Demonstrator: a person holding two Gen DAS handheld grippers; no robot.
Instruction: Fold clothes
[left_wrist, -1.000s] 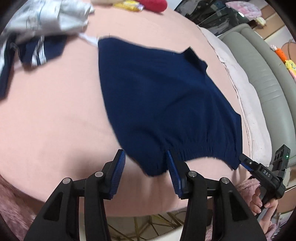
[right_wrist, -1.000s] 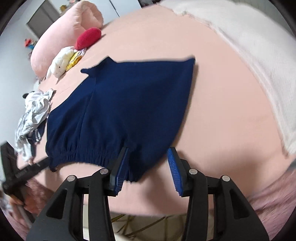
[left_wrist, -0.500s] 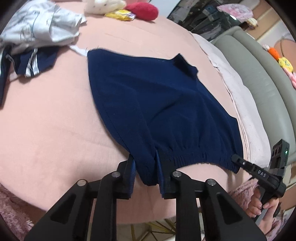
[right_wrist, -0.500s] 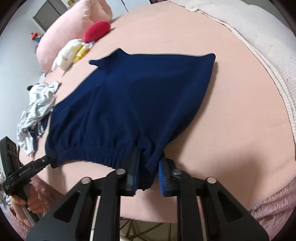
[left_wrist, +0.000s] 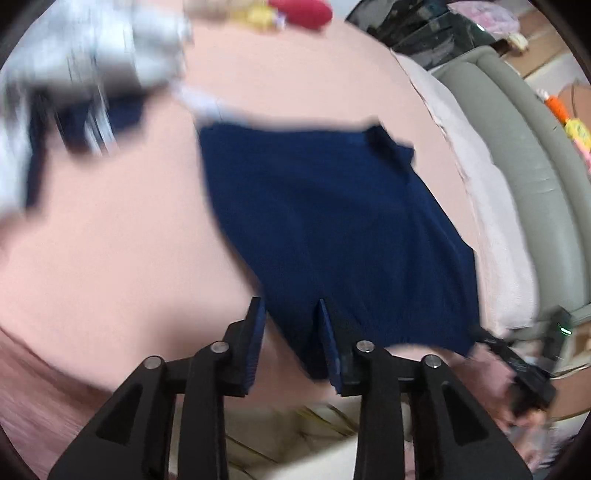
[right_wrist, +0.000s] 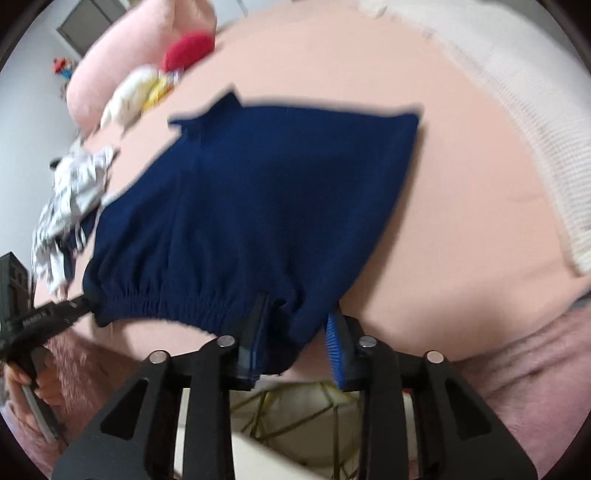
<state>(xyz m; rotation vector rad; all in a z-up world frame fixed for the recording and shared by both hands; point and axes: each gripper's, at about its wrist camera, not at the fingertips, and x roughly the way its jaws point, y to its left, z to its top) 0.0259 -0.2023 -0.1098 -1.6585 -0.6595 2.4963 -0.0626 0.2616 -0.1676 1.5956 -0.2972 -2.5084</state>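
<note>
Pink bedsheet (left_wrist: 110, 258) – navy knit shorts (left_wrist: 332, 229), gathered elastic waistband, lying flat.

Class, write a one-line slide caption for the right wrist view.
Right gripper straddles the waistband corner of navy shorts spread on a pink bed.

One navy shorts (left_wrist: 332, 229), one crumpled clothes heap (left_wrist: 85, 66), two grippers, one red plush (right_wrist: 188, 50).

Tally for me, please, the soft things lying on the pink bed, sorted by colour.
Navy: 1, the shorts
Grey and white: 1, the crumpled clothes pile
Red: 1, the plush
Cream: 1, the soft toy
Yellow: 1, the small toy
Total: 5
</note>
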